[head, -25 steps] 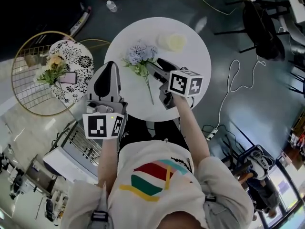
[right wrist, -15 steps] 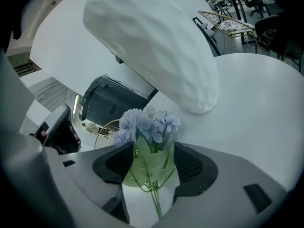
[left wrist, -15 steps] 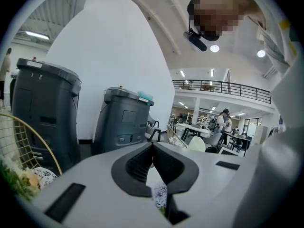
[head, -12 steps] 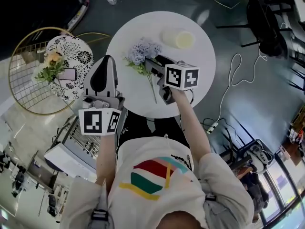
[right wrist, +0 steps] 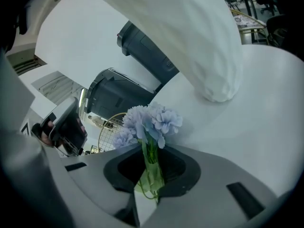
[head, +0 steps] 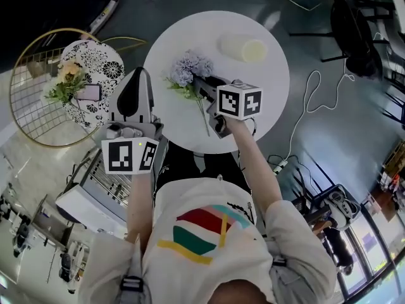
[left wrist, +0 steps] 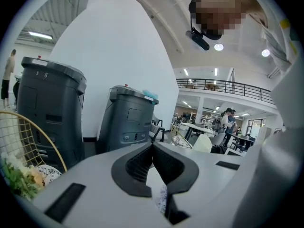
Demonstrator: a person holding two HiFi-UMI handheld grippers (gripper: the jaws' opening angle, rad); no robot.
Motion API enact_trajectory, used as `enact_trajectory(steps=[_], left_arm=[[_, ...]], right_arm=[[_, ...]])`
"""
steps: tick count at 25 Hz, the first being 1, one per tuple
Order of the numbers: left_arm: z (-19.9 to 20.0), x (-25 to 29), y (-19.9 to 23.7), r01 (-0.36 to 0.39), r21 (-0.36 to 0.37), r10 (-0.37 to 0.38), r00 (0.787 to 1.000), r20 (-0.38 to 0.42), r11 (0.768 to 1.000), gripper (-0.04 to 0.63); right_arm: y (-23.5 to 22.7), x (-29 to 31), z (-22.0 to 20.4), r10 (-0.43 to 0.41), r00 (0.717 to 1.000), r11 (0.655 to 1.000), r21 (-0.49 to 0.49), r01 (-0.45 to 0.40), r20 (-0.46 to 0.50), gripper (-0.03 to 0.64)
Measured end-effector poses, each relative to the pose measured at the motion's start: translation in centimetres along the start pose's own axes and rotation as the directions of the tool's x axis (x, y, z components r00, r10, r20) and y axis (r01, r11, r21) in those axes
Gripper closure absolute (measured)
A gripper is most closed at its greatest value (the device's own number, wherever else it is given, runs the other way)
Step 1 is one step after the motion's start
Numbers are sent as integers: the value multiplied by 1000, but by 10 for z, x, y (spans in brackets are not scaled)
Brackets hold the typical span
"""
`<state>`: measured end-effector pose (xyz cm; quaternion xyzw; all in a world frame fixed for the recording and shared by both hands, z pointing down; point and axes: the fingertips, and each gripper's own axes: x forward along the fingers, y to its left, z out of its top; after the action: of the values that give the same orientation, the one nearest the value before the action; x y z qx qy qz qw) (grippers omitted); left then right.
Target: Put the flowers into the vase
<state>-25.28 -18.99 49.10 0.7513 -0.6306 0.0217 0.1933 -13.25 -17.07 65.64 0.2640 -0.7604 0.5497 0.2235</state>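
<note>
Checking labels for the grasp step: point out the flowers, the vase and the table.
flowers (right wrist: 151, 120), right gripper view, on the blue blooms.
vase (head: 235, 45), head view, on its white side.
table (head: 272, 75), head view, on bare top near the right rim.

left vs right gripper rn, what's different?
Right gripper has just been closing and now pinches the blue flowers by the stem; left gripper is shut on nothing. Right gripper is over the white table; left gripper is at its left edge. Both point away from the person.
</note>
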Motion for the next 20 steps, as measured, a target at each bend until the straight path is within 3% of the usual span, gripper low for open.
enact_trajectory(steps=[6, 10, 17, 20], left_arm=[[25, -10, -2, -15, 11, 14, 999, 50, 1000, 589], [46, -18, -9, -17, 29, 14, 995, 102, 999, 589], [98, -32, -36, 15, 39, -23, 973, 228, 999, 589], [110, -33, -52, 36, 38, -44, 972, 229, 999, 589]], right_arm=[[27, -35, 12, 26, 994, 995, -103, -15, 107, 546], [56, -69, 29, 88, 972, 983, -179, -49, 219, 546], [123, -156, 77, 255, 852, 932, -350, -91, 457, 546], [142, -188, 93, 286, 806, 895, -444, -33, 518, 546]])
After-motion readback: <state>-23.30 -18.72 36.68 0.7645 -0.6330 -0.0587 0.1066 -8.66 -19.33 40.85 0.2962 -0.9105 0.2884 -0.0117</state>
